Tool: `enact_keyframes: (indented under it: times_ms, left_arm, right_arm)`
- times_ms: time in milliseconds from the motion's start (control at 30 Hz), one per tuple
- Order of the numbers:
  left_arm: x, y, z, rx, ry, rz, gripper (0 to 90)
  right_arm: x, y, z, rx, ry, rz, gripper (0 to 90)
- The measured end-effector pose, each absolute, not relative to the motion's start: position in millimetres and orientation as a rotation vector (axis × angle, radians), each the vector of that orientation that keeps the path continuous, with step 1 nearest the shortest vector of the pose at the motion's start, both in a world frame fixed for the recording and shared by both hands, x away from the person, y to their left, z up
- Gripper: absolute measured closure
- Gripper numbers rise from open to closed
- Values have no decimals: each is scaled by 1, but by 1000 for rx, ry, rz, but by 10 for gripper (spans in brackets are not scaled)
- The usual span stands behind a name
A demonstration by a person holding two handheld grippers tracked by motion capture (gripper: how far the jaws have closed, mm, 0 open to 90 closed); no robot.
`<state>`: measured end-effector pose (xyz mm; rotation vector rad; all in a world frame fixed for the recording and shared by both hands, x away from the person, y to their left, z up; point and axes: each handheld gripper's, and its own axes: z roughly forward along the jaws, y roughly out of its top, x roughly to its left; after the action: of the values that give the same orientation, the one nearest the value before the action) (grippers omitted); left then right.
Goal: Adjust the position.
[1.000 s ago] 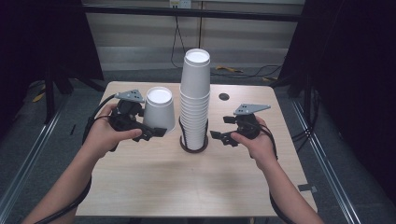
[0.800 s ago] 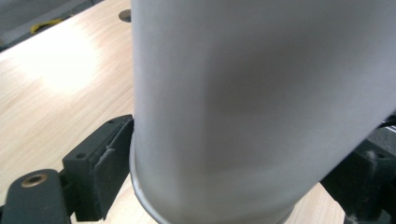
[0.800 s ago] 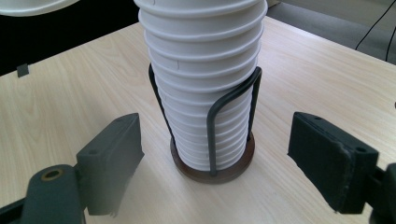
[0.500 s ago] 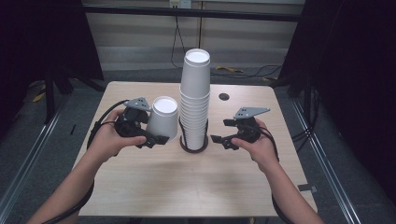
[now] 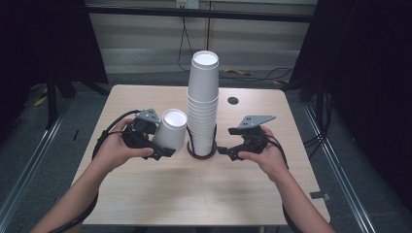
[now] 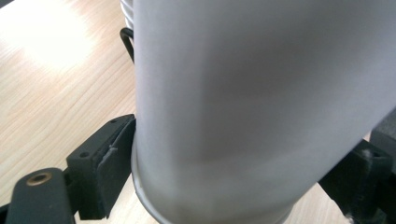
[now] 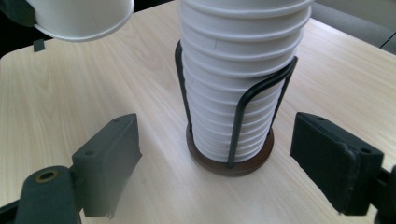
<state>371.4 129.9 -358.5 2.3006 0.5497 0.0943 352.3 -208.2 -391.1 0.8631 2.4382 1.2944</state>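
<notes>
A person stands at a light wooden counter (image 5: 145, 194) with a gripper in each hand. Near the middle of it rises a tall stack of white paper cups (image 5: 202, 102), nested upside down, bottoms up, inside a dark wire holder (image 7: 243, 107) on a round brown base (image 7: 231, 163).

The left gripper (image 5: 158, 145) sits just left of the stack, its jaws clamped on a single white paper cup (image 5: 170, 128). That cup is also upside down, its flat bottom facing up, and it leans a little toward the stack. In the left gripper view the cup's wall (image 6: 252, 102) looms between the two black pads, which press on it low down, near the rolled rim at the mouth. The cup appears lifted off the counter; from the right gripper view its rim (image 7: 84, 28) hangs above the wood with a gap under it. It is near the stack, though I cannot tell whether the two touch.

The right gripper (image 5: 224, 151) is held just right of the holder's base, low over the counter, pointing at it. Its jaws stand wide apart with nothing between them; in the right gripper view the stack and holder sit ahead, framed by the two pads.

A small dark round hole (image 5: 233, 100) marks the counter behind the stack, to the right.
</notes>
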Motion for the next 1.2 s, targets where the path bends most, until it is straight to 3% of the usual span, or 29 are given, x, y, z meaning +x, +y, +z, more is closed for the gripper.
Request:
enact_keyframes:
  times_ms: [1200]
  left_arm:
    - [368, 112, -380, 2497, 502, 85, 134]
  right_arm:
    - [343, -196, -394, 707, 2654, 1218, 155]
